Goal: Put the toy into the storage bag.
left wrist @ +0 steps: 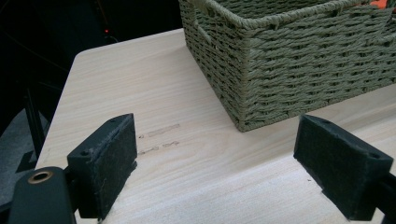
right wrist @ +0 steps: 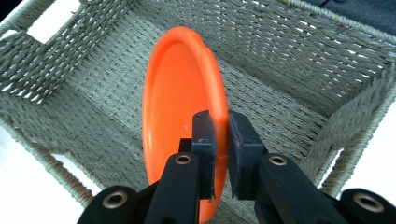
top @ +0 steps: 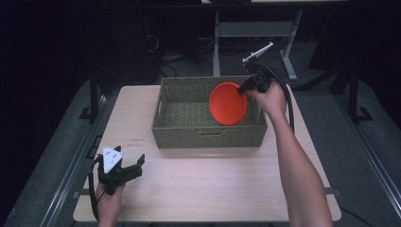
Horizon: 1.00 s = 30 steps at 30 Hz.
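At the near edge of the pale wooden table (top: 203,189), at about seven o'clock in the high view, the left gripper (top: 126,169) rests idle in the person's hand, its jaws wide apart and holding nothing; its own camera looks across bare tabletop toward the near corner of the woven basket (left wrist: 299,60).

Farther out, at roughly one o'clock, the right gripper (top: 247,86) pinches the rim of an orange plate (top: 228,103), jaws clamped on either side of the edge (the right gripper view shows the pads (right wrist: 204,140) pressed against the lip). The plate (right wrist: 180,112) hangs nearly on edge over the right half of the basket (top: 208,130), tilted with its hollow face toward the person, its lower part inside the basket walls. Whether it touches the woven floor cannot be told.

Judged from this, the carrying looks largely done and the plate seems to be going into the basket, which holds nothing else in sight. What is left appears to be lowering it flat, opening the jaws and drawing the hand clear.
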Tool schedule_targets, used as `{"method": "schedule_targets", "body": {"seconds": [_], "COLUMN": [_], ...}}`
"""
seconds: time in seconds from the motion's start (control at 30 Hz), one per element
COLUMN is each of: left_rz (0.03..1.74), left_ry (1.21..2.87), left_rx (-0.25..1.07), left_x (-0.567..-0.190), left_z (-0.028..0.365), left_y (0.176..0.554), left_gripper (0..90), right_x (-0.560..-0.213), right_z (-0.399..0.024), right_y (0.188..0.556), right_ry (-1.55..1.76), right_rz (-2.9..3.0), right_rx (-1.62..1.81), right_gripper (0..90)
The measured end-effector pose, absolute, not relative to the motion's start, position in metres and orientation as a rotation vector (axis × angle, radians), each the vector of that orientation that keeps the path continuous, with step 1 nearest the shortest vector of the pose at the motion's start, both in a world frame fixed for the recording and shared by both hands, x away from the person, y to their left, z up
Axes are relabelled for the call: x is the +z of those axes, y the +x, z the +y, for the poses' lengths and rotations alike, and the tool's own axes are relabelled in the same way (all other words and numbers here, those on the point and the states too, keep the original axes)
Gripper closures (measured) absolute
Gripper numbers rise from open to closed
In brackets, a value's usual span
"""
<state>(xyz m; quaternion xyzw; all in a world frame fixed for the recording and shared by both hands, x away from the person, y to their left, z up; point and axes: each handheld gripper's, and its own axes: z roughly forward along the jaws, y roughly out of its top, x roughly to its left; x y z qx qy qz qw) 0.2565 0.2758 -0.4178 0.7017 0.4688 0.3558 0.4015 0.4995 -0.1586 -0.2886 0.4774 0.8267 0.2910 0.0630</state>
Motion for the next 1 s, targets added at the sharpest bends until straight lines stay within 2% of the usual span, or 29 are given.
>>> {"method": "schedule_targets", "body": {"seconds": [1.0], "left_rz": [1.190], "left_ry": [1.759], "left_rx": [0.897], "left_x": [-0.418], "left_z": [0.276], "left_y": [0.256], "left_gripper": [12.8], "right_x": [-0.351], "right_z": [-0.163], "right_y": [0.510], "right_ry": [1.568], "right_rz": [2.545], "right_rx": [0.835], "right_gripper": [81.1]}}
